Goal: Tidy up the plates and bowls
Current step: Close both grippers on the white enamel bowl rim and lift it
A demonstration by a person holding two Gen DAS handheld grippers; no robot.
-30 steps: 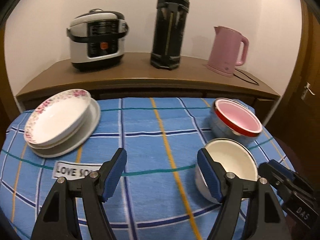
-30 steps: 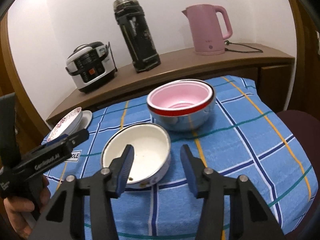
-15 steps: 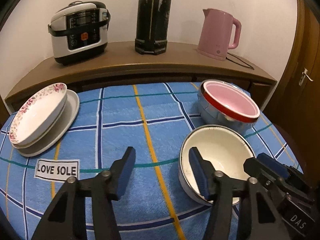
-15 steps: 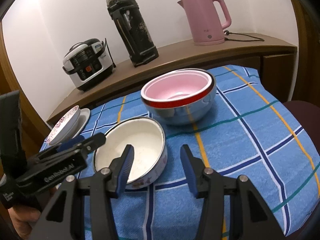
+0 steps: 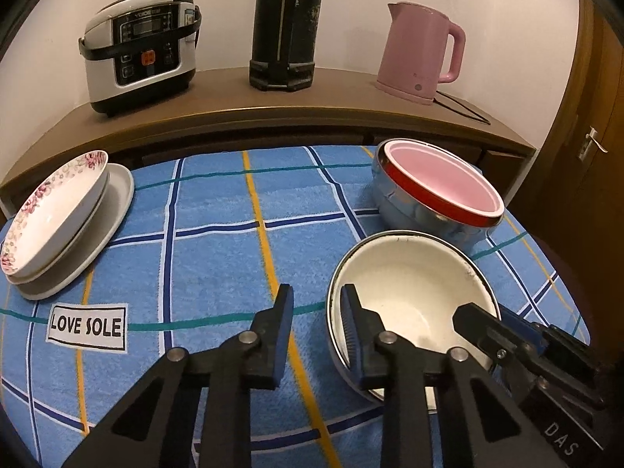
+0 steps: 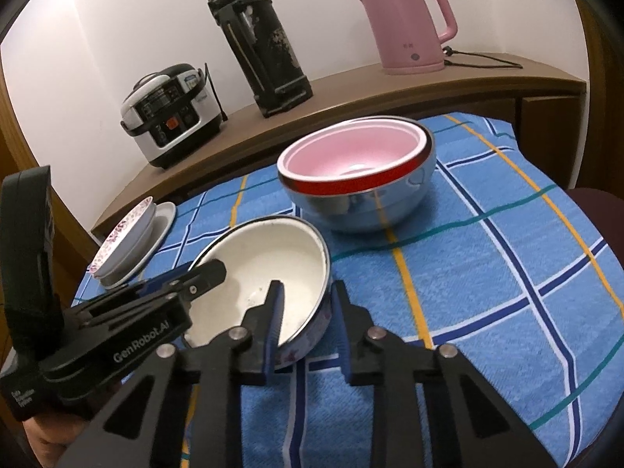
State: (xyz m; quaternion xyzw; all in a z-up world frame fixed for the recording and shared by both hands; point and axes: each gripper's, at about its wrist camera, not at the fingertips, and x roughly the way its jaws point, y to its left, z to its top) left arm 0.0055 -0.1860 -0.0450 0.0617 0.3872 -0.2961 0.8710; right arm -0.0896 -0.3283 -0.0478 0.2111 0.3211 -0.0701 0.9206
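A white enamel bowl sits on the blue checked cloth. My left gripper straddles its left rim, one finger inside and one outside. The jaws are closing, and a gap still shows at the outer pad. My right gripper straddles the bowl's near right rim the same way, also closing and not clamped. Behind it, a pink bowl is nested in a steel bowl. A floral dish lies on a white plate at the left.
On the wooden shelf behind the table stand a rice cooker, a black flask and a pink kettle with its cord. A "LOVE SOLE" label is sewn on the cloth. A door is at the right.
The left gripper has moved right and down to the white bowl's rim, its jaws narrowing a lot. The right gripper's jaws have narrowed around the rim while it stayed nearly in place.
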